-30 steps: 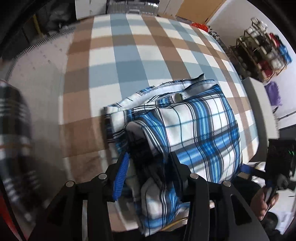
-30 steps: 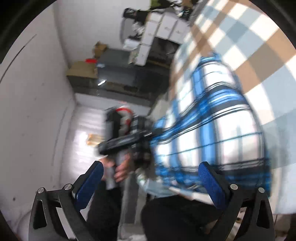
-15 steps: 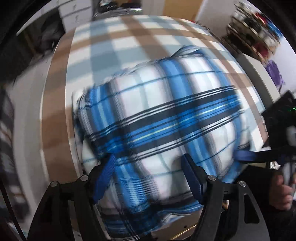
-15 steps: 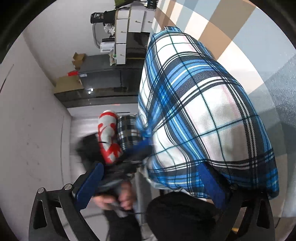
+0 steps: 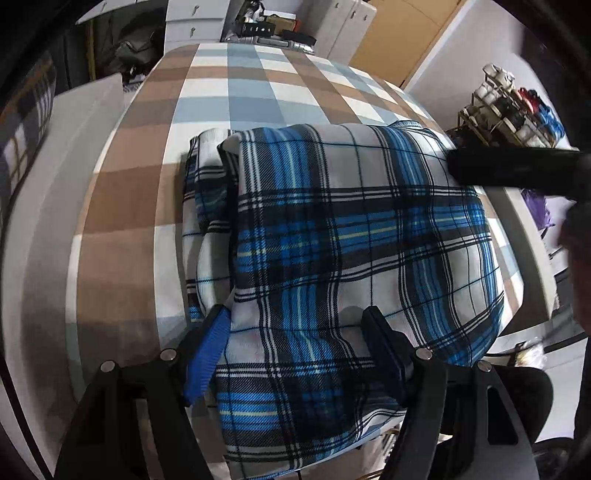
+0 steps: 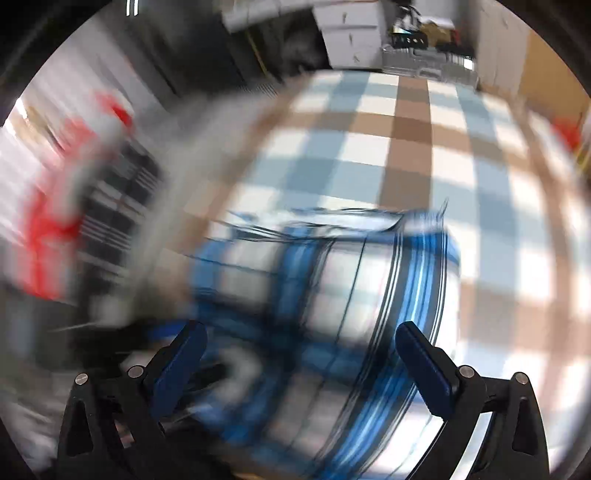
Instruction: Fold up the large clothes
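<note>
A blue, white and black plaid garment lies folded in a thick bundle at the near edge of the checked table. My left gripper is open, its blue-padded fingers apart over the bundle's near part, holding nothing. The right wrist view is heavily blurred; it shows the same garment beyond my right gripper, which is open and empty. A dark bar of the right gripper crosses the bundle's far right corner in the left wrist view.
The table carries a brown, blue and white checked cloth. White cabinets and clutter stand behind it. A shelf rack stands at right. Red-and-white and dark plaid items blur at left. A grey side surface lies left.
My left gripper let go of the garment's fold and opened; the bundle now lies flat on the table. My right gripper swung round fast to face the table, staying open.
</note>
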`<state>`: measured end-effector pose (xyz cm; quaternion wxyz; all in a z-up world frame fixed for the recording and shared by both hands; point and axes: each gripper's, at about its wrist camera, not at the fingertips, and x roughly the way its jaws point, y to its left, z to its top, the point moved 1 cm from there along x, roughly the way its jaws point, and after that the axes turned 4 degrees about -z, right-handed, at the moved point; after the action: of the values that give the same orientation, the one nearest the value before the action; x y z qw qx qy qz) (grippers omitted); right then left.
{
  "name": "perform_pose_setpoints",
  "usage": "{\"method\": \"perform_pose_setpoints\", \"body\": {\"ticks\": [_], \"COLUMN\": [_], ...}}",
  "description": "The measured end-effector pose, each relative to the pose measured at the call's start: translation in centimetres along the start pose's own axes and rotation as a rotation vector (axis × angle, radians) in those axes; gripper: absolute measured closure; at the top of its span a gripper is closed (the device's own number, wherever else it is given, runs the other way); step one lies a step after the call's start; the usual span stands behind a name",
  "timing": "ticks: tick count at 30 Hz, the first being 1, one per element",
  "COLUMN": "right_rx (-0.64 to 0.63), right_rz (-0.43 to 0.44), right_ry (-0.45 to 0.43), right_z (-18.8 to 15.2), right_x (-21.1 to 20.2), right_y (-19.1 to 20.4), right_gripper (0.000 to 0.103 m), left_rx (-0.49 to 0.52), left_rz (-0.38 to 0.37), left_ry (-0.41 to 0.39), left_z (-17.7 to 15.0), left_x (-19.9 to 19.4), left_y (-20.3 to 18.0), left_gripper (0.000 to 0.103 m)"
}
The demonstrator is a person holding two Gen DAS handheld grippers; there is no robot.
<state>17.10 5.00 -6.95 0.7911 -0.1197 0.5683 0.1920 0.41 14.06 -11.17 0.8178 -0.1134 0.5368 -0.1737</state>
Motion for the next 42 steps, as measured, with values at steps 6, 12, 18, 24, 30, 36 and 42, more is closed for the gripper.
{"method": "perform_pose_setpoints", "body": {"ticks": [6,12,18,24,30,36,42], "right_rx": [-0.120,-0.064,0.062,0.208,0.255,0.348,0.343], "right_rz": [-0.221,-0.132,0.027,0.257,0.295,0.408,0.666], "right_ry": [0.124,0.092,-0.057,0.028,0.026,-0.061,-0.096], "right_z": [0.9,1.4,0.7,-1.7,-2.3,-3.0,-6.6], "right_x": [7.8,7.8,1.0,2.5,5.3,3.1,-1.7], "right_y": [2.4,0.8,-4.8,-9.3,-9.1,-11.0,-12.8], "right_gripper": [0.001,0.000,0.006,0.007,0.000,0.002,0.001], "left_rx": [-0.029,-0.075,-0.100,-0.020,0.108,0.055,-0.063], "left_rz": [-0.037,-0.038,-0.034,-0.083,-0.005,0.042,-0.023], "left_ry": [0.001,0.003,-0.082,-0.279,-0.116,-0.035,-0.034], "left_z": [-0.4,-0.8,-1.1,-1.3,-0.8,-0.7,-0.6], "left_x": [-0.5,-0.9,-2.9,-6.6,-2.4,-0.8,-1.1], "left_y": [0.4,1.3,1.3,-1.1,-3.6,-1.8,0.4], "left_gripper": [0.034,0.034,0.034,0.034,0.034,0.034,0.034]}}
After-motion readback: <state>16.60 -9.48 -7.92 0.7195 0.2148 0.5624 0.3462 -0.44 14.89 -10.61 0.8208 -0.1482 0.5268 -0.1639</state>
